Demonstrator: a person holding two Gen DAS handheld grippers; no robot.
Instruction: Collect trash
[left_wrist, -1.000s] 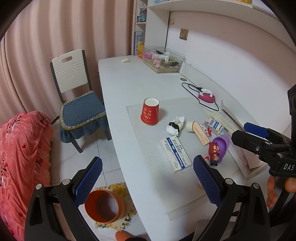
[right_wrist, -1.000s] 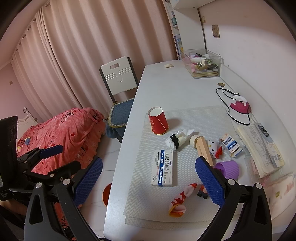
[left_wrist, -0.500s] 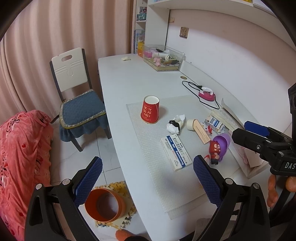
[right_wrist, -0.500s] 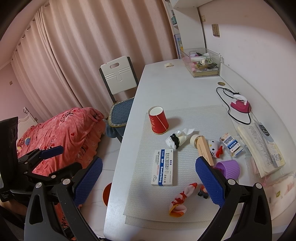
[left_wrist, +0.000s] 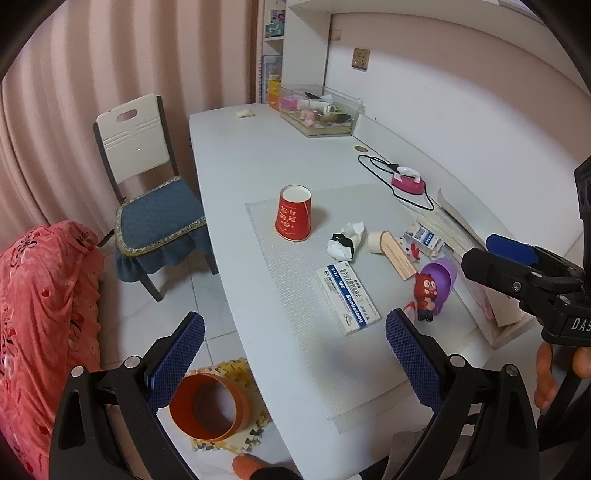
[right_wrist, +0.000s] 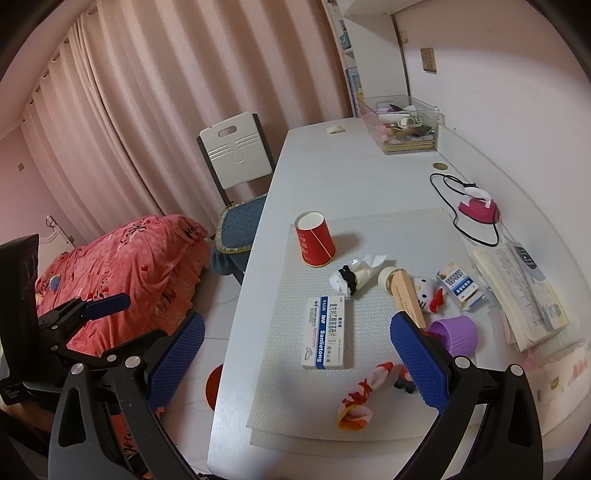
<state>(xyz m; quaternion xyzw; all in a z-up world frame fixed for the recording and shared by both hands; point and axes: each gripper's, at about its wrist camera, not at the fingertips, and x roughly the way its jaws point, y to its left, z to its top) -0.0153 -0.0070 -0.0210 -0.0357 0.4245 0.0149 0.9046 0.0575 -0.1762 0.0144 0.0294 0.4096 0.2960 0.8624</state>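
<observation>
Almost nothing has shifted over the last second: my left view has only crept a touch, and the white desk sits framed as before. Both tools hover above the near edge, the left gripper with its blue cross-hatched pads spread wide and empty, the right gripper likewise spread and holding nothing. Only the left camera shows me the orange bin, a round open tub on a foam puzzle mat on the floor; from the right it is a mere sliver under the desk edge. Only the right camera shows the red-and-white wrapper lying crumpled on the ribbed grey mat near me. The trash sits mid-mat: a red paper cup upside down, a crumpled tissue with something black in it, and a flat medicine box reading "Sanlietong". Beside them I see a purple plastic cup tipped over and a small red figurine.
</observation>
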